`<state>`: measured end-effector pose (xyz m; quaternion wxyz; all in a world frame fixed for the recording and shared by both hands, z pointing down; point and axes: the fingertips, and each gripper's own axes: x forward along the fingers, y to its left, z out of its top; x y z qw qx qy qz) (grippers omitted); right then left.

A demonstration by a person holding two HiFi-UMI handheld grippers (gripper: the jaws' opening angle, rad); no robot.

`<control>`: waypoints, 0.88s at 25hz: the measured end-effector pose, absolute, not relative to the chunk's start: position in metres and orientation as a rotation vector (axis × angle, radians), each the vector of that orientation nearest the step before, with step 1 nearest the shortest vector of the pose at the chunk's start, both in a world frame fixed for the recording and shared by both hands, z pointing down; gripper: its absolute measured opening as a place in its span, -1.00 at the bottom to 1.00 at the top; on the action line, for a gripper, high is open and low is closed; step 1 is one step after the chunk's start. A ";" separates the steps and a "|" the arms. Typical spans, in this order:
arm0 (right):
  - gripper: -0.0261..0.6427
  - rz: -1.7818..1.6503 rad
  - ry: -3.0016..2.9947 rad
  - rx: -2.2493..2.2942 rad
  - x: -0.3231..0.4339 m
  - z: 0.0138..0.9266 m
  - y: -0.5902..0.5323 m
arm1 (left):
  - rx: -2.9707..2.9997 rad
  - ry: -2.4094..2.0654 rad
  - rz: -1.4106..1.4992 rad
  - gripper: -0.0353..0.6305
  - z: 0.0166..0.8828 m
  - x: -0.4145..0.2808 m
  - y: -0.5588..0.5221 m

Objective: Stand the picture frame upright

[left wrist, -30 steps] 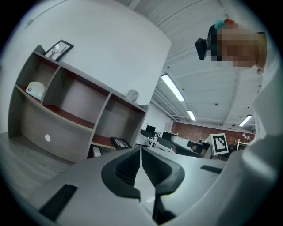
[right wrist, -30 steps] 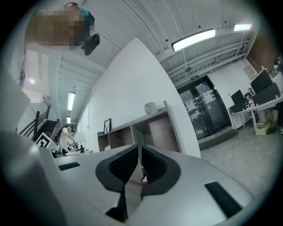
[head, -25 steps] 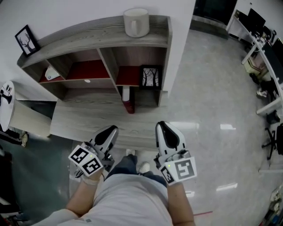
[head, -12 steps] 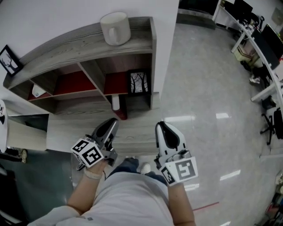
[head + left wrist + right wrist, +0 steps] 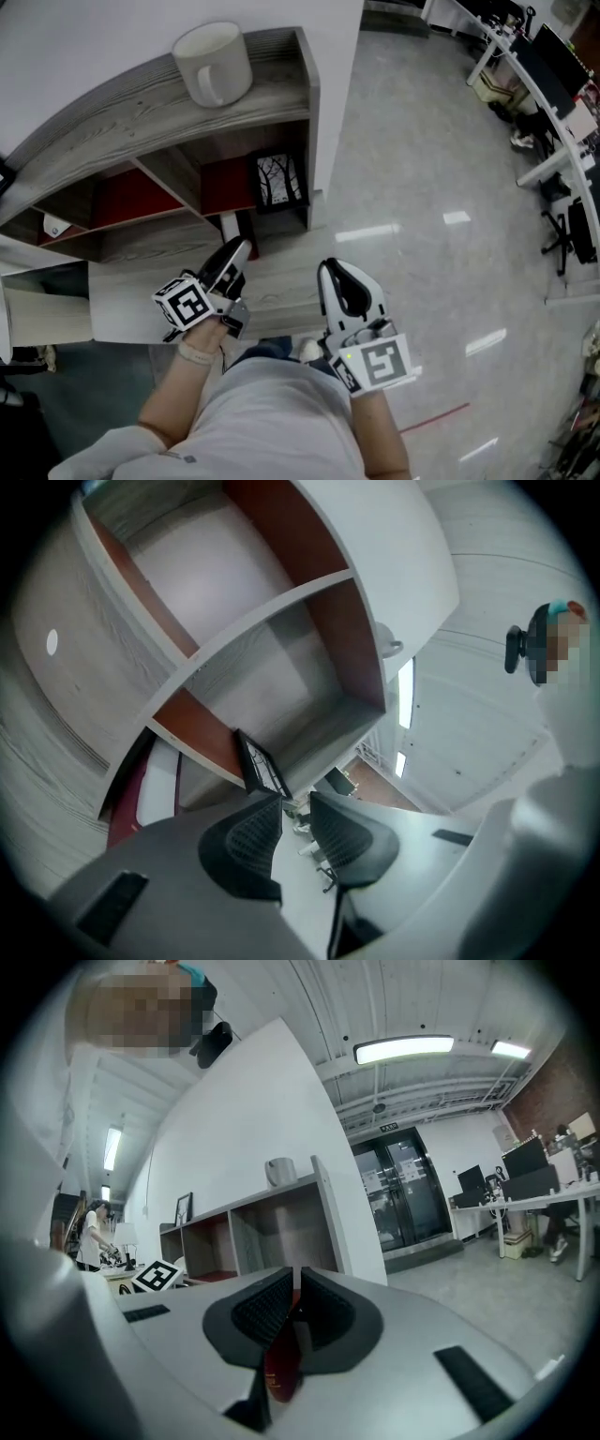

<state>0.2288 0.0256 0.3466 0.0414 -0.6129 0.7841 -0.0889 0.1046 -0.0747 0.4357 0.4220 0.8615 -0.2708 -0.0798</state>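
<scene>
Jaws of left gripper [image 5: 236, 251] just now wider apart, empty, nearer picture frame [image 5: 278, 180]

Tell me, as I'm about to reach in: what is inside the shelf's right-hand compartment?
A black picture frame with a bare-tree print, in front of a red back panel. Anything behind the frame is covered by it.

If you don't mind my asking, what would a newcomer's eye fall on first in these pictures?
Most likely the white mug on top of the grey shelf unit, then the tree-print picture frame standing in its right-hand compartment. Just below, the left gripper points toward the shelf, its jaws having just been opening with nothing between them.
</scene>
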 end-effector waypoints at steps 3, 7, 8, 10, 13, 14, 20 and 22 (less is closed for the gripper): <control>-0.82 -0.283 2.404 -1.907 0.226 0.351 0.020 | 2.054 -0.688 -0.183 -0.58 0.456 0.106 -0.089; -0.82 -0.306 2.402 -1.951 0.225 0.358 0.013 | 1.957 -0.709 -0.163 -0.49 0.474 0.109 -0.108; -0.82 -0.310 2.398 -1.959 0.226 0.360 0.011 | 1.945 -0.714 -0.151 -0.47 0.479 0.109 -0.113; -0.82 -0.314 2.393 -1.975 0.226 0.362 0.007 | 1.927 -0.699 -0.151 -0.43 0.483 0.113 -0.121; -0.82 -0.332 2.386 -1.997 0.227 0.365 0.002 | 1.854 -0.543 -0.310 -0.37 0.468 0.137 -0.128; -0.82 -0.337 2.383 -2.002 0.227 0.367 0.000 | 1.838 -0.515 -0.337 -0.36 0.466 0.142 -0.131; -0.82 -0.357 2.378 -2.019 0.230 0.372 -0.010 | 1.827 -0.483 -0.328 -0.29 0.471 0.152 -0.143; -0.82 -0.362 2.374 -2.020 0.231 0.372 -0.013 | 1.824 -0.475 -0.319 -0.29 0.473 0.155 -0.145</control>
